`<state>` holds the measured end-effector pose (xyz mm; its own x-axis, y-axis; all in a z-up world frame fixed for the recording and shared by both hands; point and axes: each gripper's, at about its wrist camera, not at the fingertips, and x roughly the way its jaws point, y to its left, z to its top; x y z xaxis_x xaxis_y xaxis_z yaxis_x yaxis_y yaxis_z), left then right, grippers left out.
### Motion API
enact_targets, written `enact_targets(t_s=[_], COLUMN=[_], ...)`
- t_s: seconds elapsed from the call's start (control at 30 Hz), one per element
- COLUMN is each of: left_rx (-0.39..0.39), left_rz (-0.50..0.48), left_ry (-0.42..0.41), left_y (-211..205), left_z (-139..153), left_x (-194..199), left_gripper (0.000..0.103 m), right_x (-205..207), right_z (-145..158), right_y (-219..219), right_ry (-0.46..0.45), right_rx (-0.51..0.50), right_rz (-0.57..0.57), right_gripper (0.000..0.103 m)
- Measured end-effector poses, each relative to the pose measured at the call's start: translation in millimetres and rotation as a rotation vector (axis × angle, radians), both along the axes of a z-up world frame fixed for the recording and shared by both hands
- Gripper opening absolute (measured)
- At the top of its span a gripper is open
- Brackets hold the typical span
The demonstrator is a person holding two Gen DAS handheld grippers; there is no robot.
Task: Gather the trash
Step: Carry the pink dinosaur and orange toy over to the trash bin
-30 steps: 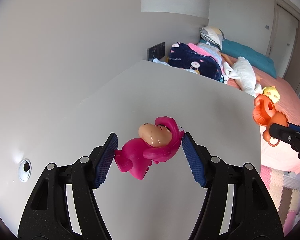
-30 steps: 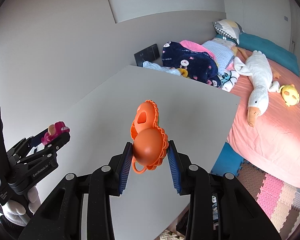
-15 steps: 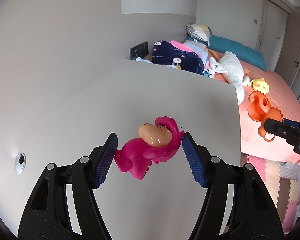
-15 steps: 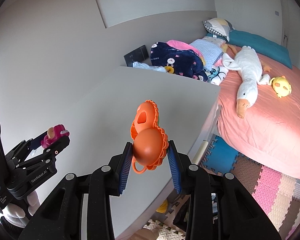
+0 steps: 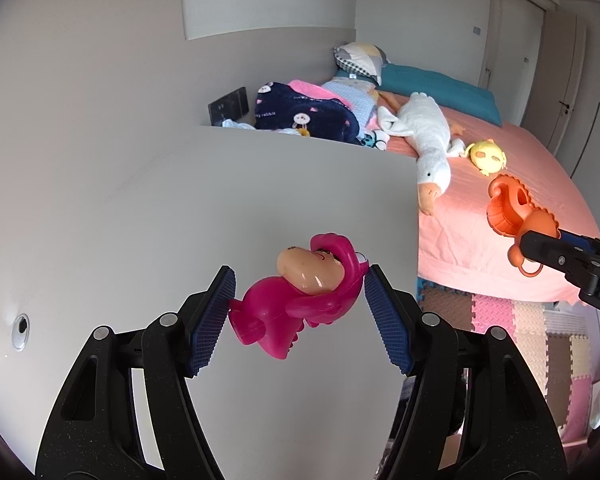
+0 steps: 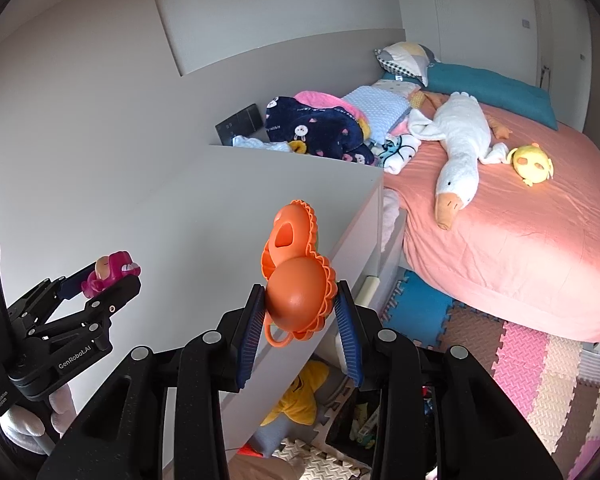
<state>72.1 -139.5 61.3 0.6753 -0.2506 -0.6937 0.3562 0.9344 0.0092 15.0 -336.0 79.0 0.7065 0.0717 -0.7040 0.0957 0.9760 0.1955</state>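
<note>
My left gripper point(image 5: 300, 300) is shut on a pink toy figure point(image 5: 300, 292) with a tan face, held in the air above the white tabletop point(image 5: 260, 184). It also shows at the left of the right wrist view point(image 6: 108, 274). My right gripper point(image 6: 300, 312) is shut on an orange frilled toy point(image 6: 296, 276) with a small loop at its bottom, held over the table's right edge. The orange toy also shows at the right of the left wrist view point(image 5: 512, 212).
A bed with a salmon sheet point(image 6: 520, 232) lies to the right, with a white goose plush point(image 6: 460, 140), a yellow plush point(image 6: 532, 164) and folded blankets point(image 6: 316, 128). Coloured foam mats point(image 6: 532, 360) cover the floor. Toys lie under the table point(image 6: 300, 392).
Both grippers have pulled back and to the right with their toys still held. The table edge, floor mats and bed have come further into view.
</note>
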Motion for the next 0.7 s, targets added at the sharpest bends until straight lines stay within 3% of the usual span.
enact_targets(t_s=[0.7], left_rx=[0.005], left_rz=[-0.212], left_ry=[0.016], left_y=[-98], left_z=[-6], left_x=[-51], left_gripper=[0.065], right_x=[-58], right_z=[-7], right_y=[-72], right_ry=[-0.009], right_rx=[-0.035], right_rz=[-0.153], right_gripper=[0.037])
